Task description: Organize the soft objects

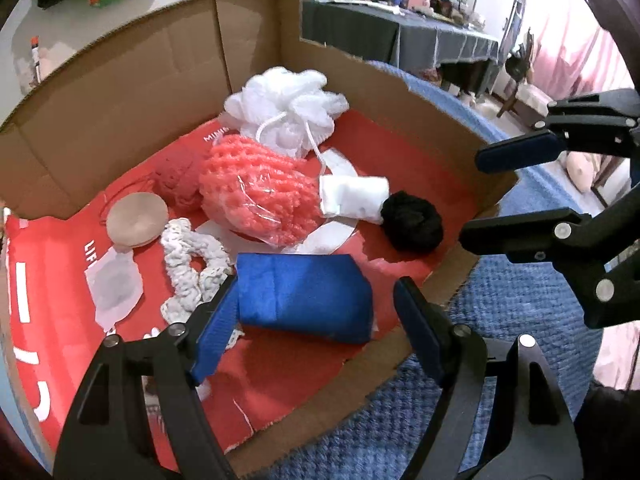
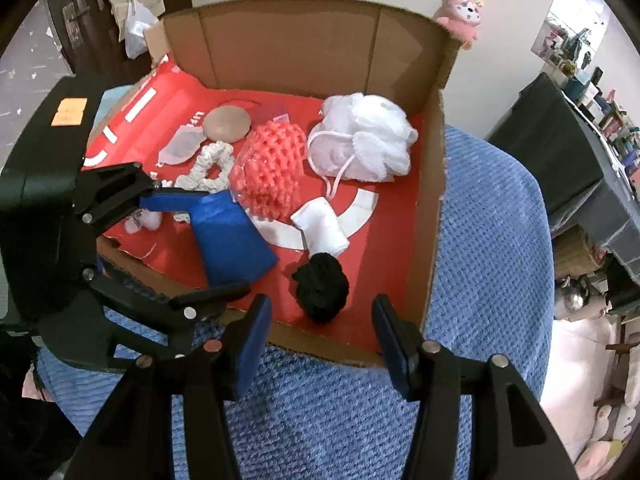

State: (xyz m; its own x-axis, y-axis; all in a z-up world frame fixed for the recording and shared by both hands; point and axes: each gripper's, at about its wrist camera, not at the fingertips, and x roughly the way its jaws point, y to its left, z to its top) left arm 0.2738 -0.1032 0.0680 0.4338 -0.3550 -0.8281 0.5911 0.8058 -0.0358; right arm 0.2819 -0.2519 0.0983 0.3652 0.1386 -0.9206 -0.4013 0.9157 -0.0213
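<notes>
Cardboard box of soft things, blue cloth nearest, both claws apart, empty.

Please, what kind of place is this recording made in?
Probably a lived-in room at home, perhaps a bedroom: a blue knitted blanket under the cardboard box, a pink plush toy by the wall, and a cluttered table with a dark cloth.

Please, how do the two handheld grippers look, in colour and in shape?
The left gripper and right gripper look alike: black plastic linkage arms joined by round silver pins, each finger ending in a flat blue pad. The left gripper's black body carries an orange sticker.
</notes>
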